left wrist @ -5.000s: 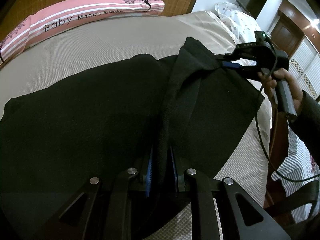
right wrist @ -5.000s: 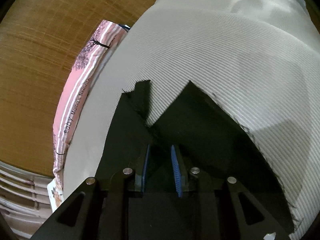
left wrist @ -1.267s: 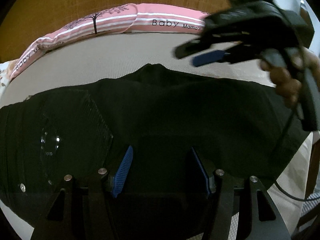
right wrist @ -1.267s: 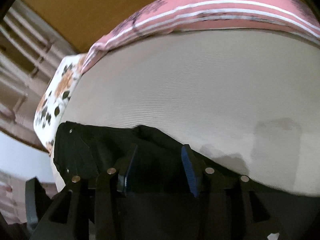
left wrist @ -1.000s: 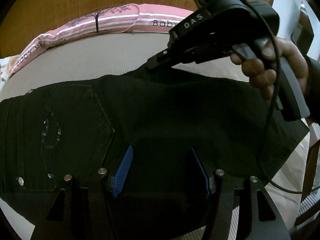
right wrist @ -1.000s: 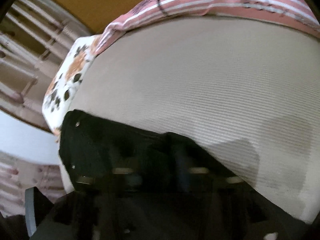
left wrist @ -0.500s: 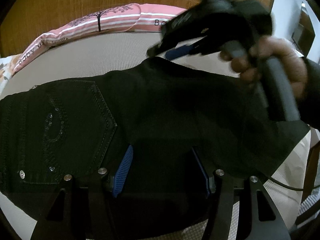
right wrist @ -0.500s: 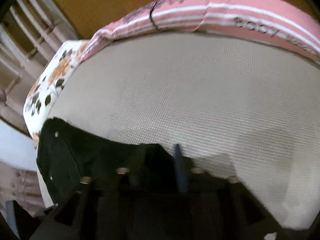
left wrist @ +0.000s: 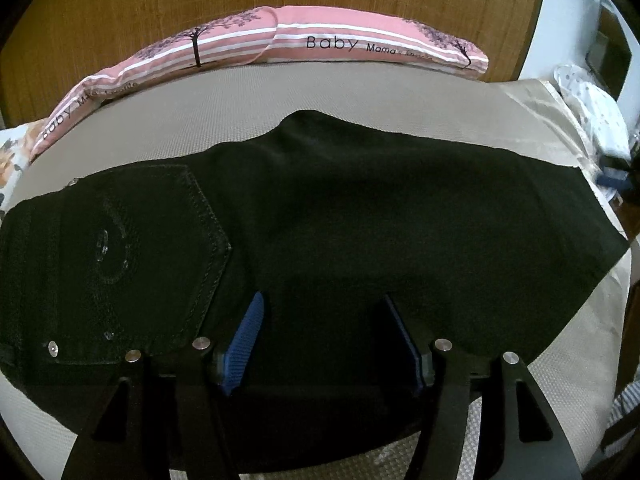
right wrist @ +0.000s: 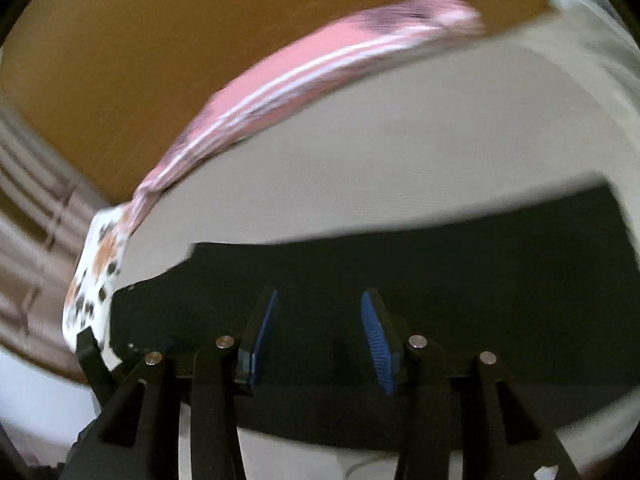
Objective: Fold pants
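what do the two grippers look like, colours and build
Both match: the left gripper and right gripper have matte black angular linkage arms with triangular cutouts, joined by round silver pivot pins. Each finger carries a blue ribbed pad on its inner face. No cables or markings show.

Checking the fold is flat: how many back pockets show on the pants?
1. A stitched back pocket shows on the left part of the black pants, near the waistband end. A second may be hidden underneath the fold.
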A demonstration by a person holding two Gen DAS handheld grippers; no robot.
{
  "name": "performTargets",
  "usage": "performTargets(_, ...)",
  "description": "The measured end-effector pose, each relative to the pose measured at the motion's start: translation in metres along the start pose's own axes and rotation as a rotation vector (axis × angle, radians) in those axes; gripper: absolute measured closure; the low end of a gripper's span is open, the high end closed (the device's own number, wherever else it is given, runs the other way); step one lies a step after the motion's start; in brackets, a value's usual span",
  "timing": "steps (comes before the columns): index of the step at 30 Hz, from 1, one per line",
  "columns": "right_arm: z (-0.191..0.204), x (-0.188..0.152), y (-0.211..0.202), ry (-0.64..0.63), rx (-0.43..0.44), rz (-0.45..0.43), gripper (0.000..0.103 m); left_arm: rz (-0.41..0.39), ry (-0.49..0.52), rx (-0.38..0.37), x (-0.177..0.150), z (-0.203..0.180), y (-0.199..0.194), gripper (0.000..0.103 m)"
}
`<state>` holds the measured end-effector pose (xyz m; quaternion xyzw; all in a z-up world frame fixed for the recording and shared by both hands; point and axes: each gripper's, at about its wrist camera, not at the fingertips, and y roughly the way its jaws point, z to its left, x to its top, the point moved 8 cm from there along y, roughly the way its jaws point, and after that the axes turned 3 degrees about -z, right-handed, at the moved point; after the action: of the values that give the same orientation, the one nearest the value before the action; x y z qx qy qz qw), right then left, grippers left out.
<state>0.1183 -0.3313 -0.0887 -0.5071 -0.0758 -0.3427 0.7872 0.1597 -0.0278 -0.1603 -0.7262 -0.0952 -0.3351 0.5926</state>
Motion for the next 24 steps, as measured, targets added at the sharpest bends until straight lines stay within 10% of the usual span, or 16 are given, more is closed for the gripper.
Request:
performTargets(11,-0.160,-0.069,-0.093,0.439,-0.085,-0.112,0.062,0.033,-0.116,-0.071,0.000,-0.014,-0.027,0.040)
performTargets(24,-0.214,-0.078,-0.090,0.578,-0.068,-0.161,0.072,0.065,0.031,-0.126,0.005,-0.083,-0.023,0.040)
